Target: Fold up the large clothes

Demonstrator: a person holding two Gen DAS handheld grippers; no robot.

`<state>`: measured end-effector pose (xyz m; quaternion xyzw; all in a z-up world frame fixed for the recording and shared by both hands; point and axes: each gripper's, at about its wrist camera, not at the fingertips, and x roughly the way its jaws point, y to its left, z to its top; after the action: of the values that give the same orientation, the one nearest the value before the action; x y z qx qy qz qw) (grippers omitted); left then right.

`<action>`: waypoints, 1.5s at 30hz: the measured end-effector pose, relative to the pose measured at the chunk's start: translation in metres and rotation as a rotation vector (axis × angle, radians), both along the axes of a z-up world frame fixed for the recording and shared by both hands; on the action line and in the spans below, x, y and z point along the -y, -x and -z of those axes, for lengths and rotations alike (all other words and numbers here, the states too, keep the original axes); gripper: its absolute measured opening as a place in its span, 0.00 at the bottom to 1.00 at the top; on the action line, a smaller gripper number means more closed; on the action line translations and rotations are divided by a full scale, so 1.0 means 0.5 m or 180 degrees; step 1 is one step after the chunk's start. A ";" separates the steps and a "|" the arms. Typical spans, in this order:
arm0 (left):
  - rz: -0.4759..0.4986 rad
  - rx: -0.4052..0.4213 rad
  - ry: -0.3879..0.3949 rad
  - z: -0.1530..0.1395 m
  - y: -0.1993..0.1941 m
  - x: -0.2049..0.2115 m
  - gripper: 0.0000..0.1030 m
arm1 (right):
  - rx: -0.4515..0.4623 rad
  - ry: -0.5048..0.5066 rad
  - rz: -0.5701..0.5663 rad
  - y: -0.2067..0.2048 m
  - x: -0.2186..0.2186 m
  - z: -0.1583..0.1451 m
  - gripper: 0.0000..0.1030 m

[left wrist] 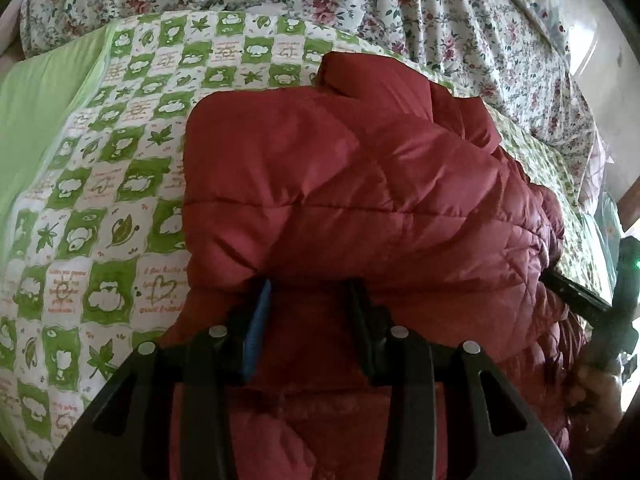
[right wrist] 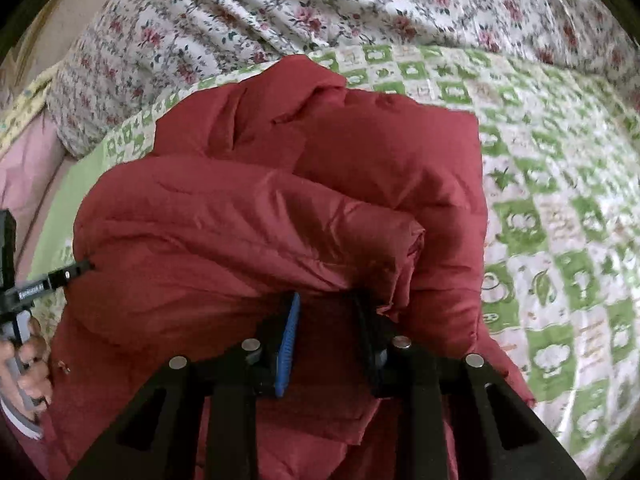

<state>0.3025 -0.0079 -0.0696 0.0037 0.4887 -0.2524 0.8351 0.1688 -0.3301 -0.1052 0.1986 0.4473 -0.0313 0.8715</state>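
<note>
The red padded jacket (left wrist: 360,184) lies on the bed's green checked quilt (left wrist: 120,160), already doubled into a thick bundle. Left gripper (left wrist: 308,300) and right gripper (right wrist: 328,308) each pinch its six-o'clock edge; flattening apparently remains.

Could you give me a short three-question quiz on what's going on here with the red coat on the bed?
1. True or false: the red padded jacket lies on a green-and-white checked quilt.
2. Which does the left hand-held gripper have between its fingers? A) jacket fabric B) a pillow C) nothing
3. Fill in: beyond the quilt lies bedding with a ____ print.

Key
1. True.
2. A: red fabric bunches between its fingers. The right hand-held gripper likewise pinches a fold of the jacket.
3. Floral: small red flowers with green leaves on white.
</note>
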 end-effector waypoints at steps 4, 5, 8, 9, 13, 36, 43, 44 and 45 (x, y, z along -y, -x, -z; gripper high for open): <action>-0.0008 -0.0016 0.0009 0.004 -0.003 -0.002 0.36 | 0.0006 0.0023 -0.0010 0.003 -0.003 0.000 0.25; -0.0013 -0.0013 -0.0005 0.005 -0.003 -0.001 0.36 | 0.0011 0.0014 -0.0012 0.003 -0.001 0.001 0.25; -0.0028 -0.0006 -0.0051 0.005 -0.004 0.004 0.37 | 0.0021 -0.0019 -0.0009 0.003 0.002 0.004 0.25; -0.0031 -0.0009 -0.0068 0.004 -0.004 0.006 0.37 | 0.0019 -0.0023 -0.0006 0.003 0.003 0.003 0.26; -0.0033 0.0033 -0.0123 -0.013 0.003 0.005 0.36 | 0.0027 -0.0095 0.0011 0.015 0.002 -0.019 0.29; -0.0040 -0.0026 0.0211 -0.097 0.213 -0.128 0.36 | 0.0239 -0.0459 -0.0049 0.287 -0.014 -0.160 0.63; -0.0104 -0.0125 0.0257 -0.081 0.281 -0.180 0.36 | 0.0205 -0.0508 0.0046 0.373 -0.010 -0.157 0.65; -0.0118 -0.0137 0.0257 -0.078 0.291 -0.188 0.36 | 0.0193 -0.0506 0.0057 0.383 -0.010 -0.155 0.65; -0.0138 -0.0151 0.0261 -0.076 0.299 -0.197 0.36 | 0.0175 -0.0496 0.0074 0.396 -0.009 -0.153 0.66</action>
<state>0.1528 0.0907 -0.0316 -0.0471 0.4975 -0.2541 0.8281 -0.0290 -0.3254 -0.0289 0.2717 0.4219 -0.0011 0.8650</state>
